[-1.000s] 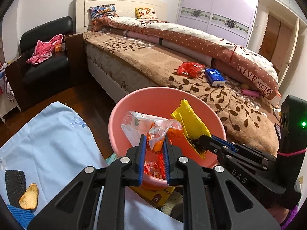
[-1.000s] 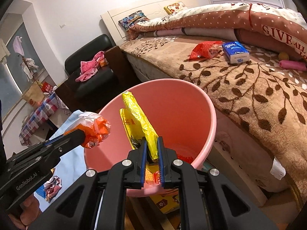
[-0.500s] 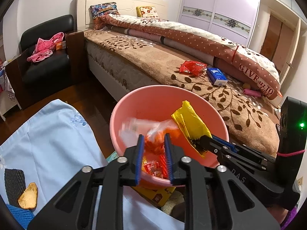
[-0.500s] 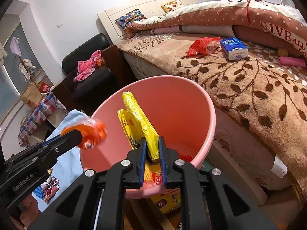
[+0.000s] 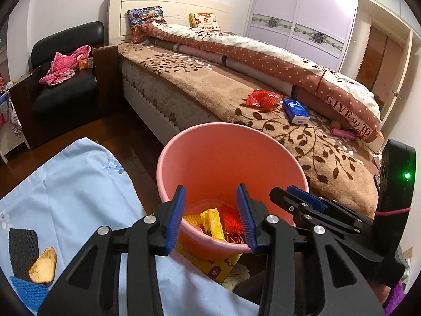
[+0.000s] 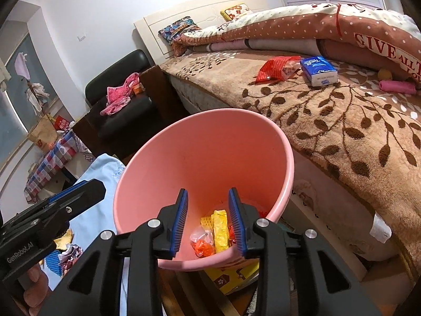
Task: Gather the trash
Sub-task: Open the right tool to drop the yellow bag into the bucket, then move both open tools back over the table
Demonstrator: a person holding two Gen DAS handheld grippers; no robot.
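A pink bin (image 5: pixel 229 158) (image 6: pixel 205 147) stands on the floor beside the bed. At its bottom lie a yellow wrapper (image 5: pixel 213 222) (image 6: pixel 220 230) and an orange and clear wrapper (image 6: pixel 202 245). My left gripper (image 5: pixel 210 218) hangs over the bin's near rim, its jaws opening with nothing between them. My right gripper (image 6: pixel 208 220) hovers over the same rim, jaws also opening and empty. On the bed lie a red wrapper (image 5: pixel 263 99) (image 6: pixel 276 68) and a blue tissue pack (image 5: pixel 296 110) (image 6: pixel 318 71).
A light blue cloth (image 5: pixel 71 192) covers the surface at left, with a chip-like scrap (image 5: pixel 43 266) and dark sponges on it. A yellow box (image 5: pixel 213 266) lies under the bin. A black armchair (image 5: pixel 63 89) with pink clothes stands by the headboard. A pink roll (image 5: pixel 342 133) rests near the quilt.
Both grippers' jaws have spread apart. The orange and clear wrapper left the left gripper and the yellow wrapper left the right one; both now lie at the bin's bottom.
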